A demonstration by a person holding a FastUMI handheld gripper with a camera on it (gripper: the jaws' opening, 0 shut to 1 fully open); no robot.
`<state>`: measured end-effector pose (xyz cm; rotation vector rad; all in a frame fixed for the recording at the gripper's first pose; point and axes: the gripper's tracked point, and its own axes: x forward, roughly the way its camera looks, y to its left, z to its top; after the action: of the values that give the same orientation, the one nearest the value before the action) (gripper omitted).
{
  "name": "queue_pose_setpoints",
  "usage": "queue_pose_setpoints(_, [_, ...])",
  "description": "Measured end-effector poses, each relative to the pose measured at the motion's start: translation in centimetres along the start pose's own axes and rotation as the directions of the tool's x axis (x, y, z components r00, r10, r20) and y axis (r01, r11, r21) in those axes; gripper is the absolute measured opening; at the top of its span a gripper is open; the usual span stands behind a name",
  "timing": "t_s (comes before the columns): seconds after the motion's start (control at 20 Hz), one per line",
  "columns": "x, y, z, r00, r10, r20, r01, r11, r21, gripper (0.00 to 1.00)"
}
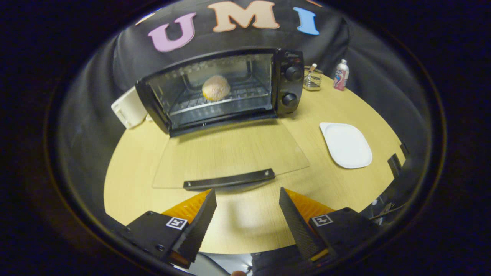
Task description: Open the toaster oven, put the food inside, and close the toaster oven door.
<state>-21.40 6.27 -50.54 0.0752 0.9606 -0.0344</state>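
Tabletop [245, 222]: carrying oven [222, 90], door [230, 155] lying open, bun [216, 87] sitting inside; plate [346, 145] lying beside. Gripper [247, 201] hovering wide, holding nothing.

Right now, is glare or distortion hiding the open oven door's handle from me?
Gripper view: fisheye bends the table edge; the glass door is see-through, little glare; its handle reads sharp, just ahead of the open, empty fingers; dim light, soft shadow under the handle.
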Motion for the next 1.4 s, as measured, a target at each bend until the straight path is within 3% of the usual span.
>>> queue_pose_setpoints(0.35, [3.2, 0.1, -1.8, 0.998, -0.025, -0.055, 0.022, 0.998, -0.067, 1.0])
queue_pose_setpoints(0.8, [2.4, 0.3, 0.2, 1.0, -0.021, 0.015, 0.022, 0.996, -0.082, 1.0])
queue_pose_setpoints(1.1, [-0.9, 1.7, 5.0, 0.989, 0.022, 0.149, -0.012, 0.998, -0.063, 1.0])
queue_pose_setpoints(1.4, [-1.0, 2.6, 13.5, 0.956, 0.054, 0.29, -0.038, 0.998, -0.058, 1.0])
